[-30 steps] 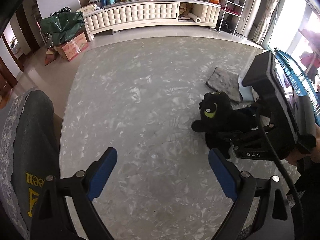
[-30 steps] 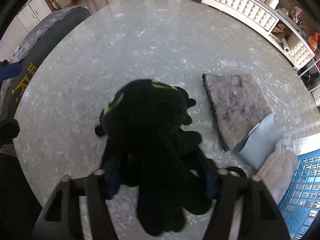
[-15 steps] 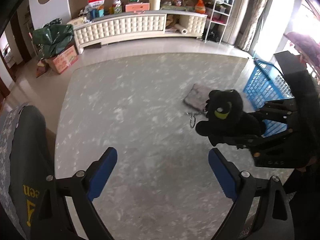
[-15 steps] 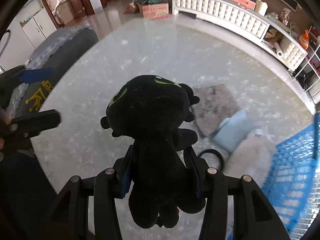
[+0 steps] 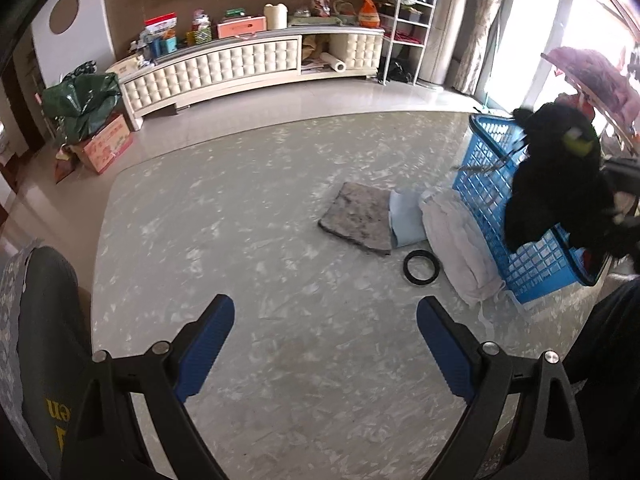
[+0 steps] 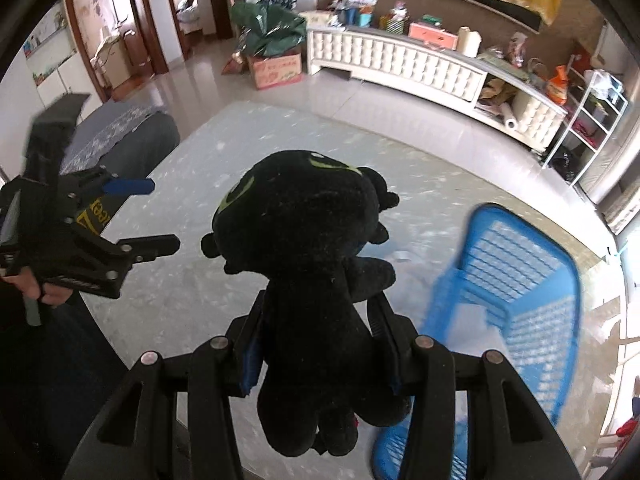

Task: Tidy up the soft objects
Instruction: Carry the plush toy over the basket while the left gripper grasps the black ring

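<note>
Our right hand-held gripper [image 6: 320,354] clamps the black plush toy [image 6: 308,256] by its body, long axis upright, above the desk's [image 5: 280,240] right edge. Just beyond, rightward, sits the blue basket [image 6: 520,280]. Our left hand-held gripper [image 5: 325,350] hangs open, farther off.

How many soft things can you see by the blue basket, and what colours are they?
Black: 1, the plush toy held in the right claw
Grey: 1, the folded cloth
Light blue: 1, the cloth
White: 1, the bundle against the blue basket
Total: 4
</note>
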The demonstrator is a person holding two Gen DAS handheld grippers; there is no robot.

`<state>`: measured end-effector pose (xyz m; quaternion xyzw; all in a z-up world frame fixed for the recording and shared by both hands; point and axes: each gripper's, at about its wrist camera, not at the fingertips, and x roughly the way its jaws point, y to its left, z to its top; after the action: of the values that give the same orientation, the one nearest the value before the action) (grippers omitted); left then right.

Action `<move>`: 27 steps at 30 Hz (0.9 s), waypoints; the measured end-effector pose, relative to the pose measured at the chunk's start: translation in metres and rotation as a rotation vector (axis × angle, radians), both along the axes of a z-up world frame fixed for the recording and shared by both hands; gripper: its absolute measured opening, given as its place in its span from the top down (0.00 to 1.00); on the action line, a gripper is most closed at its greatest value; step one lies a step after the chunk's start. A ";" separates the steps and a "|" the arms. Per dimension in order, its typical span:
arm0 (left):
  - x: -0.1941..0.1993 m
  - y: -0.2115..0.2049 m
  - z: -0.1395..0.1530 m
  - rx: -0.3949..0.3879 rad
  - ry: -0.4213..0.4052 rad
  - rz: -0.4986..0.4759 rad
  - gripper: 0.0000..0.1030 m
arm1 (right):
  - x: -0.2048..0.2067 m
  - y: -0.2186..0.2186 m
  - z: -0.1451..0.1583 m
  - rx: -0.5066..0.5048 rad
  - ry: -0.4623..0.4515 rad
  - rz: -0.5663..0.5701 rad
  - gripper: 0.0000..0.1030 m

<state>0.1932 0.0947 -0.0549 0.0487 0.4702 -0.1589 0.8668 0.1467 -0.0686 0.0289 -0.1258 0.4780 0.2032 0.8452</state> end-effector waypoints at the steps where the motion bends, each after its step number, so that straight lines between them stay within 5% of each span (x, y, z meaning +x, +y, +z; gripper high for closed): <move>1: 0.001 -0.004 -0.001 0.005 0.002 -0.007 0.11 | -0.003 -0.006 0.002 0.003 -0.006 -0.008 0.56; 27: 0.043 -0.125 -0.069 0.172 0.065 -0.235 0.11 | -0.005 -0.104 0.000 0.052 -0.058 -0.191 0.55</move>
<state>0.2362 -0.0304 -0.1239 0.1722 0.5009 -0.2198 0.8192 0.1416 -0.1730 0.0292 -0.0636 0.4574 0.1306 0.8773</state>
